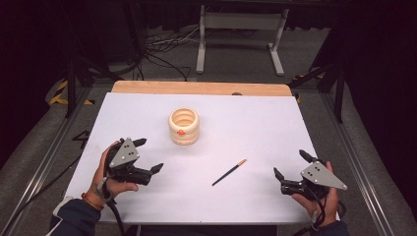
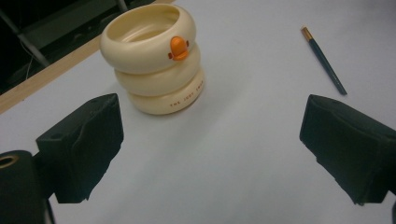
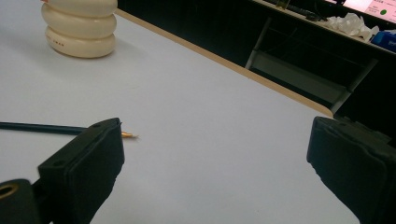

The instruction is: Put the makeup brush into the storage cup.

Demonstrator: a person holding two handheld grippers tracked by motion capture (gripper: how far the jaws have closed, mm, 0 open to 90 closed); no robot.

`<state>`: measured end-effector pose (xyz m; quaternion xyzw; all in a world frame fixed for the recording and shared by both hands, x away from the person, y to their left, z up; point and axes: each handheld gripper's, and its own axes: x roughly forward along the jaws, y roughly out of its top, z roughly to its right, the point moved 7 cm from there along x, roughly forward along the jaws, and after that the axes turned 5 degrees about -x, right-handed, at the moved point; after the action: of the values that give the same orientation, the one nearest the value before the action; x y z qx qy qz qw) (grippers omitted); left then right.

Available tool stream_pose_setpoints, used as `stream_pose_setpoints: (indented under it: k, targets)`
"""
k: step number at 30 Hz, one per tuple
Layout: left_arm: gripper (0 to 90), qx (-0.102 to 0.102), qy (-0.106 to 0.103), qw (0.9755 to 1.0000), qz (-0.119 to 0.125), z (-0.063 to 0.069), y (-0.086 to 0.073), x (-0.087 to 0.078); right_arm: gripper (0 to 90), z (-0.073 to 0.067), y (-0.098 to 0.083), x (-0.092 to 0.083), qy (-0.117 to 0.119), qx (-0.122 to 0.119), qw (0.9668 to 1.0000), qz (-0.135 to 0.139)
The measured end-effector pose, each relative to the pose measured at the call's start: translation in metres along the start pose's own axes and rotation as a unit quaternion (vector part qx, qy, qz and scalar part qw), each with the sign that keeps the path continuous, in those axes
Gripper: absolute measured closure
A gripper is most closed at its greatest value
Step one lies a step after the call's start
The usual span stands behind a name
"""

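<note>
We are holding the left hand-held gripper (image 1: pixel 149 155) above the near left part of the counter (image 1: pixel 255 118), and its jaws are standing wide apart with nothing between them. The right hand-held gripper (image 1: pixel 292 164) is hovering at the near right, also wide and empty. The pencil (image 1: pixel 229 172) is lying flat on the counter between the two, nearer to the right one and touching neither. The cup (image 1: pixel 184 126), cream with an orange beak, is standing upright behind the pencil, well apart from it.
</note>
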<state>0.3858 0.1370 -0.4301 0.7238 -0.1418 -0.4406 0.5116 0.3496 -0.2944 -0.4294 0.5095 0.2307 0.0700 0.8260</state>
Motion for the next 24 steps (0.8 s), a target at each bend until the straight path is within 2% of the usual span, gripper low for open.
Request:
stream_pose_setpoints:
  k: [7, 13, 15, 17, 19, 24]
  targets:
    - [7.6, 0.008, -0.022, 0.9996, -0.019, 0.013, 0.005, 0.017, 4.5, 0.000, 0.000, 0.000, 0.001, -0.001, 1.0000, -0.001]
    - [12.7, 0.006, -0.044, 0.9974, -0.057, 0.024, 0.010, 0.035, 4.6, 0.000, -0.002, 0.002, -0.001, -0.003, 1.0000, -0.008]
    - [14.5, 0.007, -0.042, 0.9969, -0.065, 0.026, 0.011, 0.038, 4.6, -0.001, -0.002, 0.002, 0.000, -0.003, 1.0000, -0.007]
    - [16.1, 0.003, -0.050, 0.9953, -0.082, 0.029, 0.017, 0.045, 4.6, -0.001, -0.002, 0.002, 0.000, -0.004, 1.0000, -0.008]
    - [18.1, -0.003, -0.064, 0.9940, -0.089, 0.033, 0.024, 0.052, 4.6, -0.001, -0.002, 0.003, 0.000, -0.003, 1.0000, -0.009]
    - [21.8, 0.017, -0.078, 0.9903, -0.114, 0.045, 0.036, 0.070, 4.7, -0.001, -0.003, 0.003, -0.003, -0.005, 0.9999, -0.011]
